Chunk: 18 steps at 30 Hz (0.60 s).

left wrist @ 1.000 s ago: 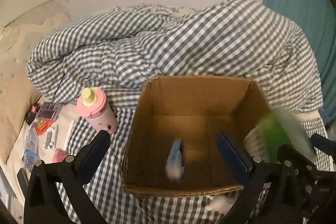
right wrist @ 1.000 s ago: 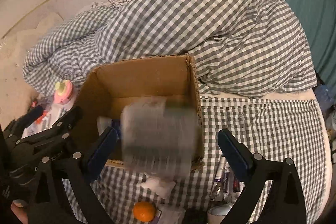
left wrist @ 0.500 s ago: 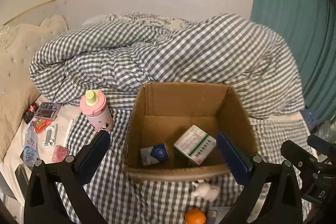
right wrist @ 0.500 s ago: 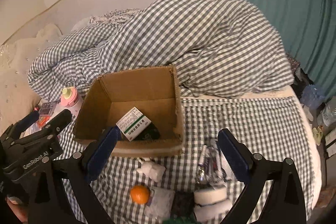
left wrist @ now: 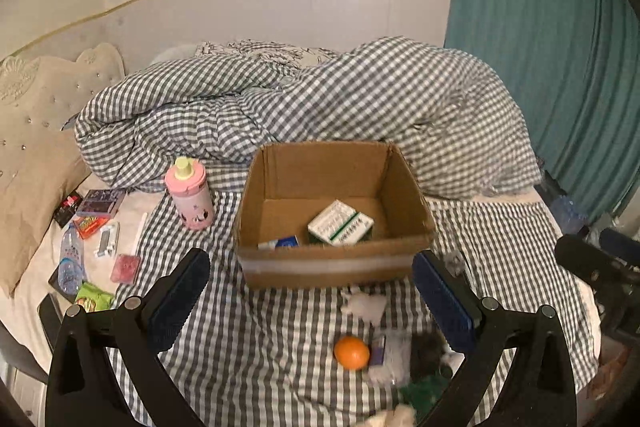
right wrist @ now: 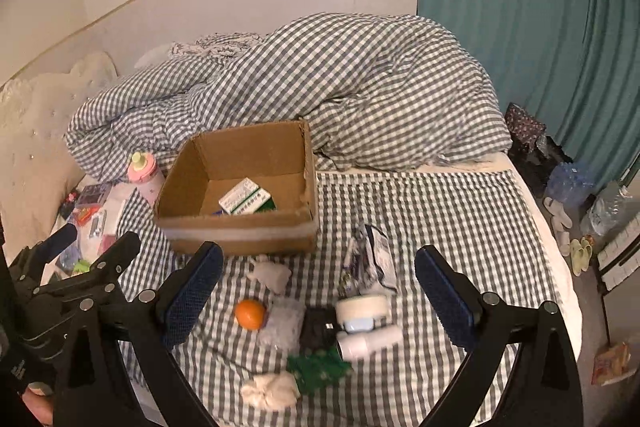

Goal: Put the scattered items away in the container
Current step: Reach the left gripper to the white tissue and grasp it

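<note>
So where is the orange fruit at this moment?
The orange lies on the checked bedsheet in front of the cardboard box, outside it, just left of a clear plastic packet. In both views it sits low, near centre.

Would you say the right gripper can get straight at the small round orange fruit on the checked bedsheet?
Probably yes: the right gripper is open and empty, and the orange fruit lies exposed just ahead, inside its left finger, with only a clear packet touching it.

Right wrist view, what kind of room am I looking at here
Most likely a bedroom. A bed with a checked sheet and a bunched gingham duvet fills the view, a padded headboard stands at the left, and a teal curtain hangs at the right. A cardboard box sits on the bed.
</note>
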### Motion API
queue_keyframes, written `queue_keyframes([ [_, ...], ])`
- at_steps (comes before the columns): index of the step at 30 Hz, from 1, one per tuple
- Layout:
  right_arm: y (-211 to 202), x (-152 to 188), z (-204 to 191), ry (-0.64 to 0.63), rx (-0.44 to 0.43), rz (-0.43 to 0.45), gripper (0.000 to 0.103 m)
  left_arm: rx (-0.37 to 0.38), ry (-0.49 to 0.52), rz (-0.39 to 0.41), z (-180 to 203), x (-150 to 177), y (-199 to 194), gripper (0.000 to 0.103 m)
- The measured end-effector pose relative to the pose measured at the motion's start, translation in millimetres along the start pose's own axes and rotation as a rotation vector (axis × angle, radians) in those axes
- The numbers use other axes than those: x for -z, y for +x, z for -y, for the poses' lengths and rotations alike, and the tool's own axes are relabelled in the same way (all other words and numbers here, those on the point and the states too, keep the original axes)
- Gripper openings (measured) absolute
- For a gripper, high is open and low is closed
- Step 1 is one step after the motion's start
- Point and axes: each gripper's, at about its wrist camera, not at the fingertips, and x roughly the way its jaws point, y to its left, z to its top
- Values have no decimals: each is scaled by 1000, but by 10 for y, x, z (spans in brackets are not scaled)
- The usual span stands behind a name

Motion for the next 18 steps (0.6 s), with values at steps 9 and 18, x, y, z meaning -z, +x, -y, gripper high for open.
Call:
queue_keyframes([
  [9,123,652,240,20,19,-70,97,1,18,-53,85,727,-66,103],
  [18,931,1281,534,58,26,-210,97,6,28,-143,211,1660,414,103],
])
